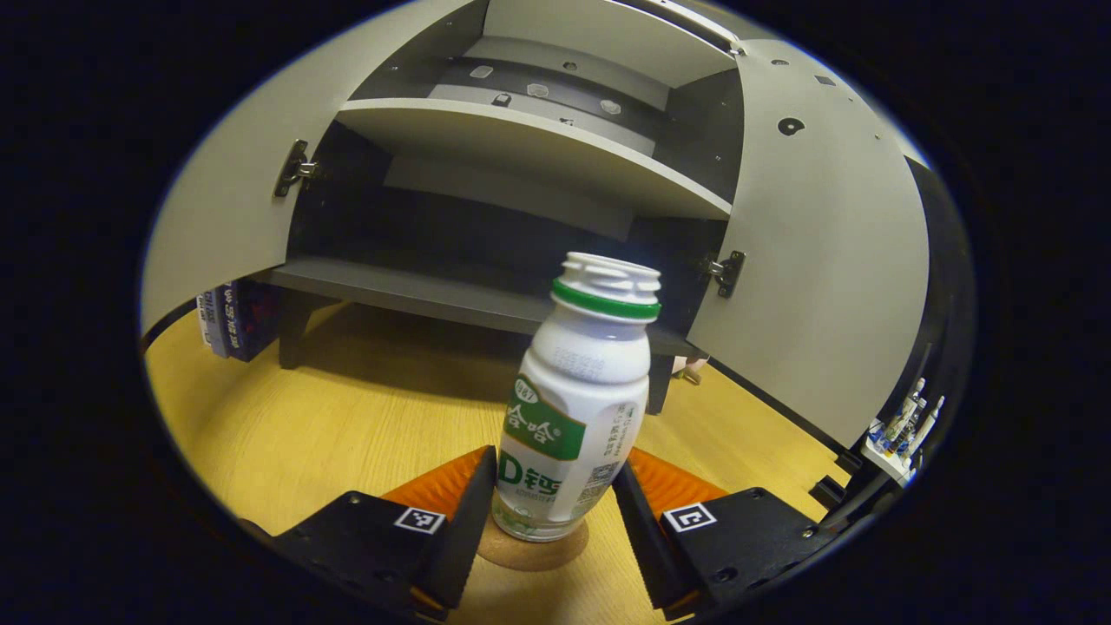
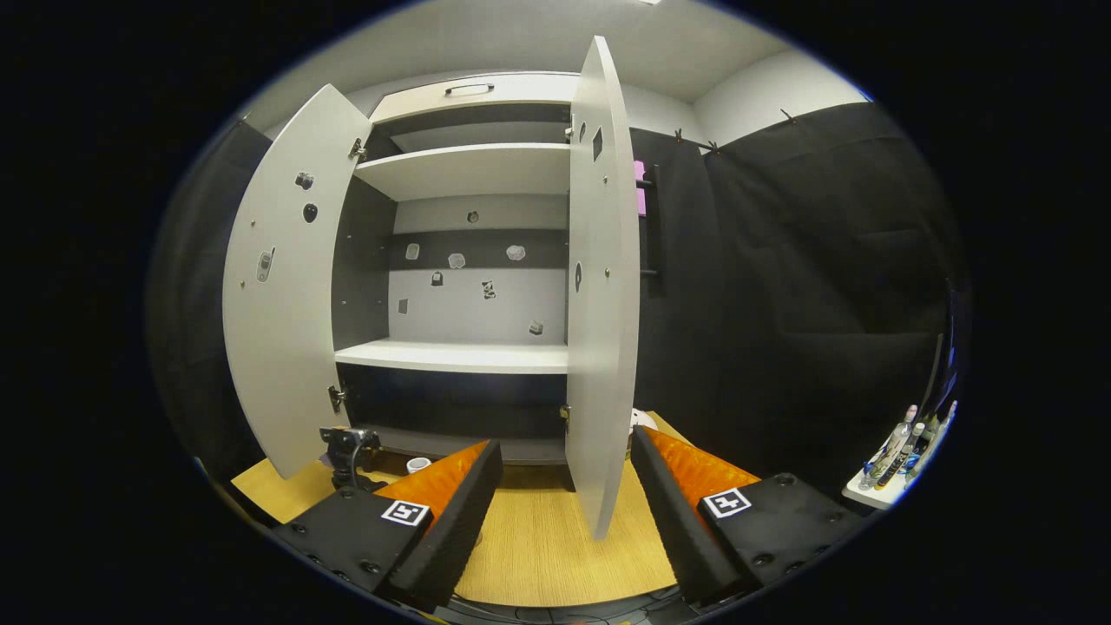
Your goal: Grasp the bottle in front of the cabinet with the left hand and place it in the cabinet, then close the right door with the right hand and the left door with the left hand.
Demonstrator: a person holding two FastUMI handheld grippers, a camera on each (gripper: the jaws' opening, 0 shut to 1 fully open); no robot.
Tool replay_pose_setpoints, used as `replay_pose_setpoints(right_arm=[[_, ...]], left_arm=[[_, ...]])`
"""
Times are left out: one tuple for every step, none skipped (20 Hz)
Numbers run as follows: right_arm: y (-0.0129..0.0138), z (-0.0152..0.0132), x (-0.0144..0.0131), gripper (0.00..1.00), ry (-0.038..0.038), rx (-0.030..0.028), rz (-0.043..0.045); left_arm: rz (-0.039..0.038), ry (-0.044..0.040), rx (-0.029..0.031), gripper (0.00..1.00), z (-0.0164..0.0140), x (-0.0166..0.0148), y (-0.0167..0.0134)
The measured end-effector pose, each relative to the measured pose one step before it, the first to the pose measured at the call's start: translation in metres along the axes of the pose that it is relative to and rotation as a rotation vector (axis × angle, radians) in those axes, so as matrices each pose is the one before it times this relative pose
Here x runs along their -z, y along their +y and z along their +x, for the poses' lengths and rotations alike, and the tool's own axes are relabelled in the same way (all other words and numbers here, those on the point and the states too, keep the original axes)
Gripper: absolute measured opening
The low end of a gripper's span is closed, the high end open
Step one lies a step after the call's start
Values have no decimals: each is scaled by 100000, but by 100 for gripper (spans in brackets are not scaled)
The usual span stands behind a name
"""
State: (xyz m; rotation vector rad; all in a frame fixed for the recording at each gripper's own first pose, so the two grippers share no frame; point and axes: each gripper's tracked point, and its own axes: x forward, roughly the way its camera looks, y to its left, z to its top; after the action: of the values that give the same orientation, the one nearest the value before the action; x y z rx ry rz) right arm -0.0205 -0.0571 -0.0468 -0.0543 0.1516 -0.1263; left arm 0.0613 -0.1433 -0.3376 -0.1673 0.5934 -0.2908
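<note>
The left gripper [image 1: 555,486] brackets the bottle [image 1: 580,408], fingers apart, not yet clamped; next it must close, while the right gripper [image 2: 564,495] waits spread before the right door [image 2: 599,295].

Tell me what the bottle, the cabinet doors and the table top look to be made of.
Bottle: likely opaque white plastic, glossy, with moulded neck threads and a printed label.
Cabinet doors: probably laminated board, matt pale grey, flat, hung on metal hinges.
Table top: wood or wood-look laminate, with a light grain and slight sheen; which one, I cannot tell.
</note>
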Motion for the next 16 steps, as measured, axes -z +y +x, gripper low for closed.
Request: replay_pose_setpoints(right_arm=[[102,46,4,98,59,-171,189],[71,65,82,98,134,-87,101],[106,132,123,98,322,-301,-61],[143,-17,135,98,344,-377,-132],[137,22,128,98,308,-357,-128],[245,73,147,98,117,-551,-25],[210,52,-22,98,65,-574,132],[254,81,7,98,-232,-609,298],[306,143,-1,98,-300,-798,642],[357,116,36,98,-152,-954,846],[347,214,70,98,159,-974,1124],[318,191,223,98,463,-932,1159],[293,88,143,98,500,-965,1223],[266,33,167,98,439,-910,1210],[253,111,146,98,531,-835,1076],[175,50,112,98,455,-661,803]], left_arm=[[766,732,817,71,-408,-402,-240],[252,-896,1849,71,-692,-810,-268],[440,-1054,1984,71,-590,-980,-254],[555,-1285,1526,70,-804,-1094,-203],[498,-1768,769,70,-813,-1295,-53],[362,-2437,-173,70,-832,-1441,159],[444,-2310,-633,70,-722,-1390,171],[712,-1806,-461,70,-736,-1295,224],[820,-1798,-573,70,-728,-1292,253],[894,-1851,-184,70,-653,-1463,197],[795,-1708,-249,70,-607,-1461,132],[662,-2264,-8,70,-512,-1810,128],[531,-2302,-33,70,-338,-1839,94],[-427,-897,128,70,-102,-1650,-45],[-1596,462,987,70,94,-1494,-265],[-2401,180,1030,70,139,-1648,-209]])
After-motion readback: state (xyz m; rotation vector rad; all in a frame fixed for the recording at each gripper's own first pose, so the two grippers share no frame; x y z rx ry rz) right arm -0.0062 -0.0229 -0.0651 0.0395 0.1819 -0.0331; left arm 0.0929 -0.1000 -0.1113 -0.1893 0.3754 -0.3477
